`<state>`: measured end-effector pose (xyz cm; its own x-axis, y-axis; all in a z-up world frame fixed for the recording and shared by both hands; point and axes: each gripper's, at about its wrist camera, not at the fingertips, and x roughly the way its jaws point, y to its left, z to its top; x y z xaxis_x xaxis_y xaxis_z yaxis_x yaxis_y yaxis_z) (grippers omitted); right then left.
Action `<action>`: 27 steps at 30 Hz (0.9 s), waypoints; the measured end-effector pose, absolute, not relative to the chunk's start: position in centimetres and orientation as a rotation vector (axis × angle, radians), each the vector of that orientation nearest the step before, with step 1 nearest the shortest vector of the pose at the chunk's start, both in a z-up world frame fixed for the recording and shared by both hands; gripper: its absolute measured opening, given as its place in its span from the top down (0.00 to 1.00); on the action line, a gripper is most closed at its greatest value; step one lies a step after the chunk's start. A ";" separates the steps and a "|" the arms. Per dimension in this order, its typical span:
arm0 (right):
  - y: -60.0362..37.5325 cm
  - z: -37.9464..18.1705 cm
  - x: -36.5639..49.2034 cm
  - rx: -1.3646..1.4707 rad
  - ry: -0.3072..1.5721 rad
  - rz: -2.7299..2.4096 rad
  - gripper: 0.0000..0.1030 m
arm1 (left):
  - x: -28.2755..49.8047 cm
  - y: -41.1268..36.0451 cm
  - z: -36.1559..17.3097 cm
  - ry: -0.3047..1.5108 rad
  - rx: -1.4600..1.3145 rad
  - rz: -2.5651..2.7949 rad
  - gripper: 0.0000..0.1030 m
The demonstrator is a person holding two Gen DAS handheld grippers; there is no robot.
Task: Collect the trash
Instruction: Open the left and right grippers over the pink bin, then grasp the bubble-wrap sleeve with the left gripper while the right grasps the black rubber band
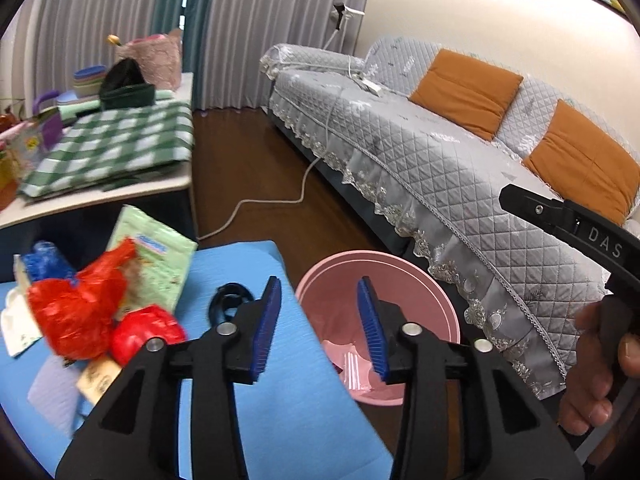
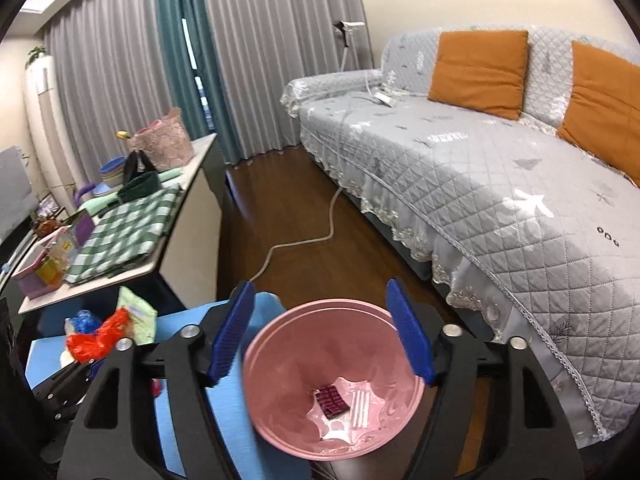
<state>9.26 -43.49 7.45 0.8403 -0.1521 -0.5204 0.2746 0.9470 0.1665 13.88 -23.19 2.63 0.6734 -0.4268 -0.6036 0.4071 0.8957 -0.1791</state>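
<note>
A pink bin (image 1: 404, 280) stands on the floor beside a blue table (image 1: 248, 400). My left gripper (image 1: 320, 330) is open and empty, over the table's edge next to the bin. Left of it lies a trash pile: a red plastic bag (image 1: 76, 316), a red crumpled piece (image 1: 148, 332), a green packet (image 1: 156, 256) and a black ring (image 1: 230, 300). My right gripper (image 2: 320, 336) hangs open and empty above the bin (image 2: 280, 320). At the bin's bottom lie a dark red wrapper (image 2: 331, 400) and a clear striped plastic piece (image 2: 360, 408).
A sofa with a grey quilted cover (image 2: 500, 184) and orange cushions (image 2: 480, 72) runs along the right. A white cable (image 2: 304, 240) snakes over the wooden floor. A white side table with a green checked cloth (image 2: 128, 232) and clutter stands behind the blue table.
</note>
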 end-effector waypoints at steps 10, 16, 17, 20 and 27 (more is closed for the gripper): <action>-37.0 10.5 5.6 0.081 0.362 -0.186 0.13 | 10.2 -17.0 5.2 0.589 -0.043 -0.387 0.40; -34.4 9.9 5.4 0.033 0.417 -0.104 0.13 | 8.4 -12.8 6.2 0.533 -0.030 -0.311 0.37; -34.2 9.6 5.5 0.037 0.428 -0.081 0.13 | 8.1 -11.9 6.5 0.519 -0.027 -0.298 0.37; -33.6 9.2 5.4 0.033 0.439 -0.062 0.13 | 7.4 -9.6 7.3 0.490 -0.020 -0.264 0.37; -30.7 8.1 5.8 0.012 0.455 -0.022 0.18 | 6.0 -2.1 7.0 0.477 -0.124 -0.151 0.38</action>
